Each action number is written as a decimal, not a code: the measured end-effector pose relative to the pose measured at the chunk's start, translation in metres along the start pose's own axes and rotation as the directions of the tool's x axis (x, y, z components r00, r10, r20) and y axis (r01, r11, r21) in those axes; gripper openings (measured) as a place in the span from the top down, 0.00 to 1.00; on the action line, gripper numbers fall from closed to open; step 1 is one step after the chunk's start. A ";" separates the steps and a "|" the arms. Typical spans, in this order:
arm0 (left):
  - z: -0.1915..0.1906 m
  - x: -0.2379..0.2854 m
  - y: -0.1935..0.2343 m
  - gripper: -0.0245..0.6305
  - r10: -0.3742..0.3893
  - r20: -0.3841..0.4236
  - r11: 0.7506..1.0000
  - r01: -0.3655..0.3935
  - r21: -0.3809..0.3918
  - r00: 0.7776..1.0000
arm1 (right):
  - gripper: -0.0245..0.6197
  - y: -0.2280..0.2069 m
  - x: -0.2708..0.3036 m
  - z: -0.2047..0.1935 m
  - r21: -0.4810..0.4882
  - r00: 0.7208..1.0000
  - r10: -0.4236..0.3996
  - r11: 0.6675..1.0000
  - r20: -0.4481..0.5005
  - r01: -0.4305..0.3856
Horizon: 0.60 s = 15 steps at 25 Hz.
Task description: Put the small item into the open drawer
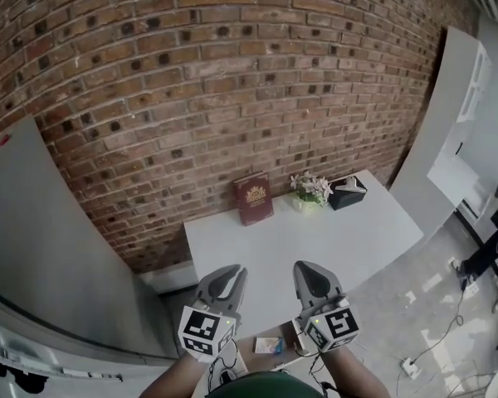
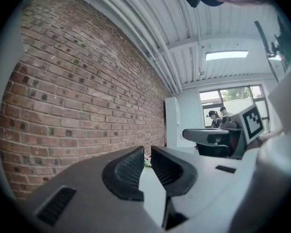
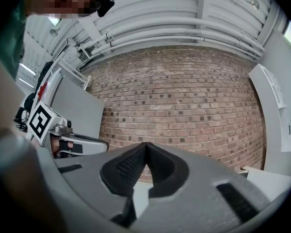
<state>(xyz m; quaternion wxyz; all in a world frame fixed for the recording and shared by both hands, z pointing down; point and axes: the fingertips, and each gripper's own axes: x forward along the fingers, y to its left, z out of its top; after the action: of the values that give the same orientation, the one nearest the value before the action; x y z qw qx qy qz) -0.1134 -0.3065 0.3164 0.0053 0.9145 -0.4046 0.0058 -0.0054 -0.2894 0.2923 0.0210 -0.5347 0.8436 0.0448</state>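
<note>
A small pale-blue boxed item point(image 1: 268, 345) lies low in the head view, below the front edge of the white table point(image 1: 357, 239), between my two hands. Whether it rests in a drawer I cannot tell. My left gripper point(image 1: 231, 269) point(image 2: 146, 150) is held level toward the brick wall, its jaws drawn together with only a sliver at the tips and nothing between them. My right gripper point(image 1: 309, 265) point(image 3: 145, 144) hovers beside it, also level, its tips touching and empty. Both are above the table's near edge, apart from the item.
At the back of the table, against the brick wall, stand a maroon book point(image 1: 253, 198), a small pot of flowers point(image 1: 310, 191) and a black tissue box point(image 1: 347, 193). A white cabinet point(image 1: 448, 123) stands at the right. A power strip point(image 1: 409, 363) lies on the floor.
</note>
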 end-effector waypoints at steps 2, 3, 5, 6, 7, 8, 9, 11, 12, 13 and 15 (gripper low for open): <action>-0.002 -0.001 0.002 0.90 -0.002 0.000 1.000 0.002 -0.003 1.000 | 0.96 0.003 0.001 -0.001 -0.002 1.000 -0.001 1.000 -0.002 0.001; -0.003 -0.002 0.003 0.90 -0.003 -0.003 1.000 0.003 -0.005 1.000 | 0.96 0.005 0.001 -0.002 -0.002 1.000 0.000 1.000 -0.006 0.000; -0.003 -0.003 0.003 0.90 -0.003 -0.006 1.000 0.003 -0.008 1.000 | 0.96 0.007 0.001 -0.002 -0.001 1.000 0.000 1.000 -0.012 0.000; -0.003 -0.003 0.004 0.90 -0.002 -0.006 1.000 0.002 -0.009 1.000 | 0.96 0.008 0.002 0.000 -0.002 1.000 0.000 1.000 -0.013 0.000; -0.002 -0.004 0.006 0.90 -0.001 -0.006 1.000 0.001 -0.010 1.000 | 0.96 0.009 0.002 0.001 -0.005 1.000 -0.001 1.000 -0.013 0.001; -0.001 -0.005 0.007 0.90 0.000 -0.007 1.000 0.000 -0.012 1.000 | 0.96 0.010 0.002 0.002 -0.007 1.000 -0.002 1.000 -0.015 0.002; -0.002 -0.006 0.008 0.90 0.001 -0.009 1.000 -0.001 -0.015 1.000 | 0.96 0.011 0.002 0.002 -0.009 1.000 -0.002 1.000 -0.017 0.002; -0.002 -0.007 0.011 0.90 0.002 -0.011 1.000 -0.002 -0.017 1.000 | 0.96 0.013 0.004 0.001 -0.012 1.000 -0.003 1.000 -0.021 0.003; -0.002 -0.007 0.013 0.90 0.001 -0.010 1.000 -0.001 -0.016 1.000 | 0.96 0.013 0.005 0.000 -0.014 1.000 -0.004 1.000 -0.022 0.004; -0.002 -0.007 0.014 0.90 -0.001 -0.008 1.000 0.001 -0.014 1.000 | 0.96 0.014 0.006 0.001 -0.017 1.000 -0.006 1.000 -0.020 0.005; -0.001 -0.007 0.016 0.90 -0.004 -0.006 1.000 0.004 -0.012 1.000 | 0.96 0.015 0.007 0.002 -0.014 1.000 -0.008 1.000 -0.010 0.008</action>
<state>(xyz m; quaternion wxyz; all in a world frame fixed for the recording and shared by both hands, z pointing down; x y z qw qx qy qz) -0.1300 -0.3118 0.3179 0.0119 0.9153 -0.4026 0.0061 -0.0220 -0.2886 0.2909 0.0133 -0.5384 0.8412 0.0480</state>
